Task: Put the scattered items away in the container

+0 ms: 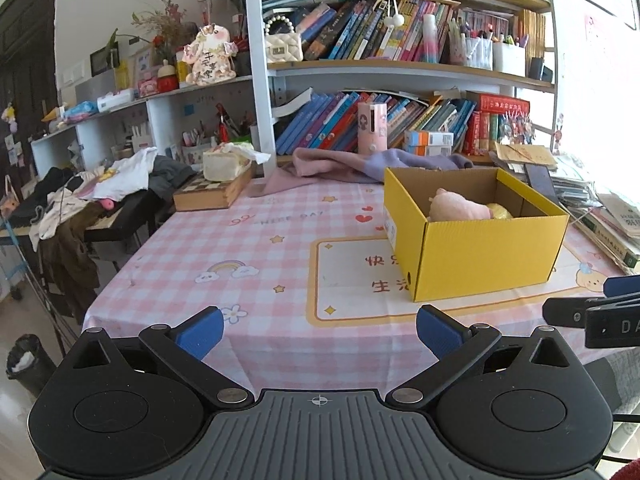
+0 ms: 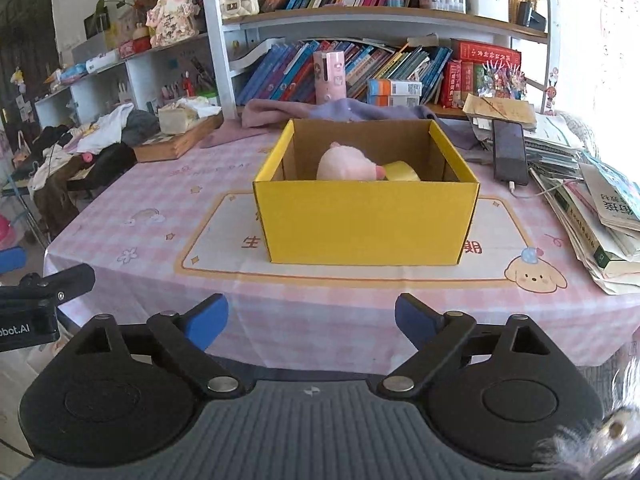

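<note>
A yellow cardboard box (image 1: 488, 252) stands open on the pink checked tablecloth (image 1: 256, 240); it also shows in the right wrist view (image 2: 368, 220). Inside lie a pink plush toy (image 2: 344, 166) and a yellow roll (image 2: 402, 172), also seen in the left wrist view as the plush (image 1: 460, 208) and the roll (image 1: 500, 212). My left gripper (image 1: 320, 332) is open and empty over the table's near edge, left of the box. My right gripper (image 2: 312, 320) is open and empty in front of the box. Each gripper shows at the edge of the other's view.
A stack of books and papers (image 2: 592, 216) with a black phone (image 2: 508, 152) lies right of the box. A purple cloth (image 2: 360, 114) lies behind it below the bookshelf. A wooden chessboard box with a tissue pack (image 1: 212, 188) sits at the back left.
</note>
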A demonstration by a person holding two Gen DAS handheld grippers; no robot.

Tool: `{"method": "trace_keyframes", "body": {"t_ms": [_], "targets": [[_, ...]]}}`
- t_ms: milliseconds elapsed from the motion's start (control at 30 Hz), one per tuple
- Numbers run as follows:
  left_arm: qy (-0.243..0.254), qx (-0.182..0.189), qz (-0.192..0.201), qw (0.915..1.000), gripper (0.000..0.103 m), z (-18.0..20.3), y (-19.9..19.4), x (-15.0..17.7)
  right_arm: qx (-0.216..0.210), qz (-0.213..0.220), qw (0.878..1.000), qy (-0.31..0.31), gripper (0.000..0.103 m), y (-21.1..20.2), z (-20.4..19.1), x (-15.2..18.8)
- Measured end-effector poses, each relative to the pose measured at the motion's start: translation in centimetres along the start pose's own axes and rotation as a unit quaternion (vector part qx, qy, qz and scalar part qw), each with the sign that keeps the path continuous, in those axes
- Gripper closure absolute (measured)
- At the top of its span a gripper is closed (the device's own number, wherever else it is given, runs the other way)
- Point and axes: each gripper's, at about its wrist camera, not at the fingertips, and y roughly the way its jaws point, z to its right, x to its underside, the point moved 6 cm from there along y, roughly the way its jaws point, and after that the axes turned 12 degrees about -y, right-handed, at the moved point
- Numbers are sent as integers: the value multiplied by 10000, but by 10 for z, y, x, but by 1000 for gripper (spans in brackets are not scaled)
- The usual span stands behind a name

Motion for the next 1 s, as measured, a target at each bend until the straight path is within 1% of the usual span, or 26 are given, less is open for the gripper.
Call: {"method": "trace_keyframes", "body": {"t_ms": [367, 533, 600, 667, 700, 833, 1000], "targets": [[-75, 83, 28, 9999, 0, -7, 1, -2, 28, -3, 9999, -121, 11, -4, -11, -2], [-90, 60, -47, 9999, 0, -9, 3, 0, 26, -61, 9998, -187, 11, -3, -14, -1], [-74, 61, -81, 9999, 0, -9, 3, 1, 122, -50, 9996, -242, 11, -4, -14, 1], [-53, 49, -112, 9999, 0, -9, 3, 3, 311, 83, 9991, -290, 11, -8, -14, 0], [-57, 45, -124, 9999, 0, -9, 4, 4, 316, 131, 9990, -274, 11, -9, -14, 0], [-170, 43, -137, 9998, 0, -12, 4, 5, 207, 98, 9995, -221, 11, -8, -13, 3], [-153, 55, -210, 9996, 0, -10, 3, 10, 133, 58, 9998, -150, 11, -6, -11, 6]]}}
